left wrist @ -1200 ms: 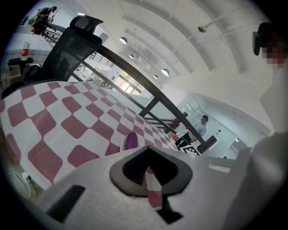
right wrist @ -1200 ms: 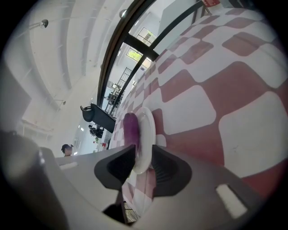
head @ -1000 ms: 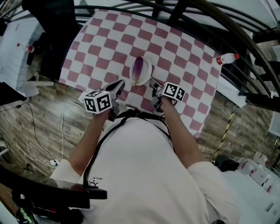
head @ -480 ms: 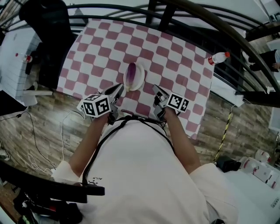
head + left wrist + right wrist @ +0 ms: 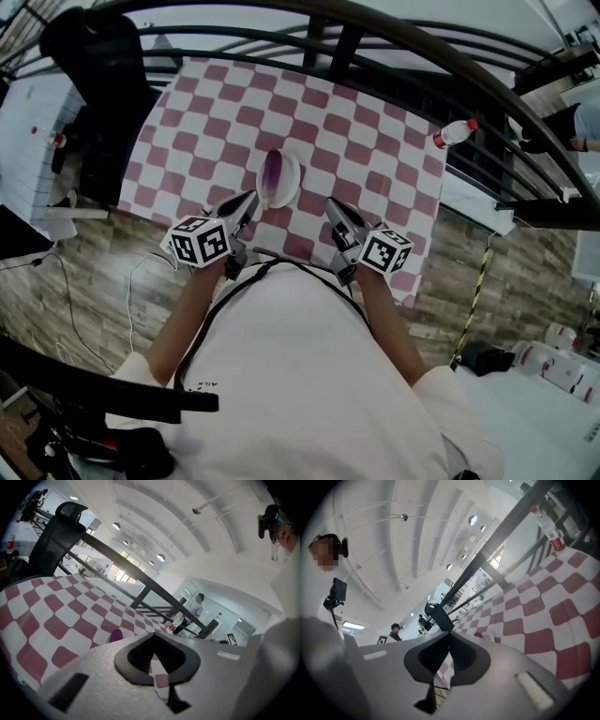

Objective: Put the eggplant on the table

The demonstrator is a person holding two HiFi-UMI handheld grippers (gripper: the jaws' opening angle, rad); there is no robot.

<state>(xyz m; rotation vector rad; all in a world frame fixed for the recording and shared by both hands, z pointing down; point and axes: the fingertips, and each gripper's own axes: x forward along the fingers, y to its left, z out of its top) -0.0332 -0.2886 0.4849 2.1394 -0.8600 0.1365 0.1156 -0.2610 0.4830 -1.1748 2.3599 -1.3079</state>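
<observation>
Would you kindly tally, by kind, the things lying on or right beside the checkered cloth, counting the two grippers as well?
eggplant: 1
white plate: 1
bottle: 1
grippers: 2 (left gripper, right gripper)
Total: 5

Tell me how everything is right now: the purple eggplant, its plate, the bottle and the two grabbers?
eggplant: lying in the plate, not held.
plate: right way up on the checked table.
bottle: red cap on, off the checked cloth.
left gripper: shut, nothing between its jaws.
right gripper: shut, nothing between its jaws.
</observation>
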